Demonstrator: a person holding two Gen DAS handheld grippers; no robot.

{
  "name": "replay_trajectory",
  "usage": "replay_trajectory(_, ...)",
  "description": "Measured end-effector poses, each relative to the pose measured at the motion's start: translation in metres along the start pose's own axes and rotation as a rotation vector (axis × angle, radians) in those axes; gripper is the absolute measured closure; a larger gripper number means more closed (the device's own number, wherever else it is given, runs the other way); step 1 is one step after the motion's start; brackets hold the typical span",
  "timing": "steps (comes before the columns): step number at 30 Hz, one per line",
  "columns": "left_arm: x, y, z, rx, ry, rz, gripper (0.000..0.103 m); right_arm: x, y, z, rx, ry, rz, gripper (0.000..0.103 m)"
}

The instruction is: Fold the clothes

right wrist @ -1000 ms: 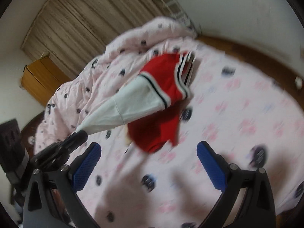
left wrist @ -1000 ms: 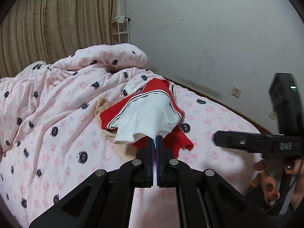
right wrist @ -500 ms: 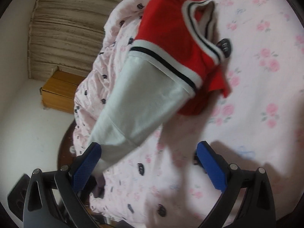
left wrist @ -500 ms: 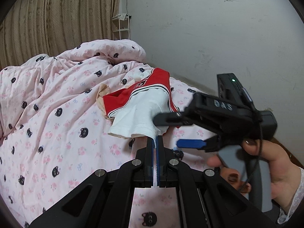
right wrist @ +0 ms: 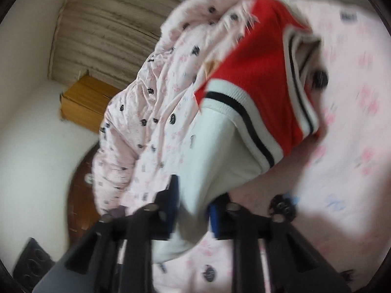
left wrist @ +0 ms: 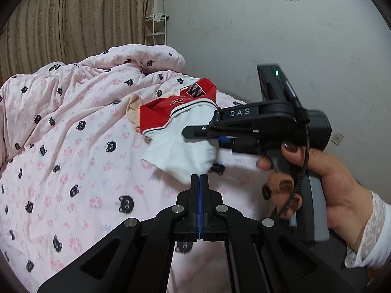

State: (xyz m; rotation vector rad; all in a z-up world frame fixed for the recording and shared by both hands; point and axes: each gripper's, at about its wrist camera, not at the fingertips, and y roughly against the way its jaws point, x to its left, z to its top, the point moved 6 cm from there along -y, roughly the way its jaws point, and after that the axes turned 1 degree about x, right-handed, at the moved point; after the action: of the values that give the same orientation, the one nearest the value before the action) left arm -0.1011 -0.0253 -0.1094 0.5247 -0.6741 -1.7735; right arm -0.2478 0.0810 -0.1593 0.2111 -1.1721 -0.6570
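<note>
A red top (left wrist: 171, 107) with black-and-white trim and a white sleeve (left wrist: 180, 151) lies on the bed. My left gripper (left wrist: 200, 176) is shut on the sleeve's end, holding it just above the sheet. My right gripper (left wrist: 202, 135), held by a hand (left wrist: 317, 178), reaches in from the right onto the same sleeve further up. In the blurred right wrist view the white sleeve (right wrist: 220, 151) runs down from the red body (right wrist: 256, 73) into my right gripper (right wrist: 193, 205). Its blue-padded fingers are drawn close on both sides of the cloth.
The bed is covered by a rumpled pink duvet (left wrist: 73, 122) printed with black cat heads. A beige cloth (left wrist: 133, 105) peeks from under the red top. Curtains (left wrist: 73, 19) and a small white shelf (left wrist: 156, 29) stand behind. A wooden cabinet (right wrist: 83, 97) sits by the bed.
My right gripper swung in from the right, wide open, onto the white sleeve and its fingers narrowed around it. The left gripper kept its hold and drew the sleeve slightly toward me.
</note>
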Motion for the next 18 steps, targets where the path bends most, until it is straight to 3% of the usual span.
replay_trajectory(4,0.003,0.015,-0.004,-0.008,-0.016,0.015,0.103,0.015,0.015,-0.002,-0.024,0.121,-0.074,0.095)
replay_trajectory(11,0.023,0.029,-0.004,-0.013,-0.002,0.04,0.103,0.024,0.048,-0.042,0.009,0.204,-0.148,0.096)
replay_trajectory(17,0.012,-0.002,0.038,0.002,-0.097,0.007,0.099,0.03,0.069,-0.089,0.045,0.255,-0.18,0.096)
replay_trajectory(18,0.009,-0.008,0.046,0.005,-0.115,0.001,0.091,0.03,0.072,-0.095,0.048,0.259,-0.182,0.096)
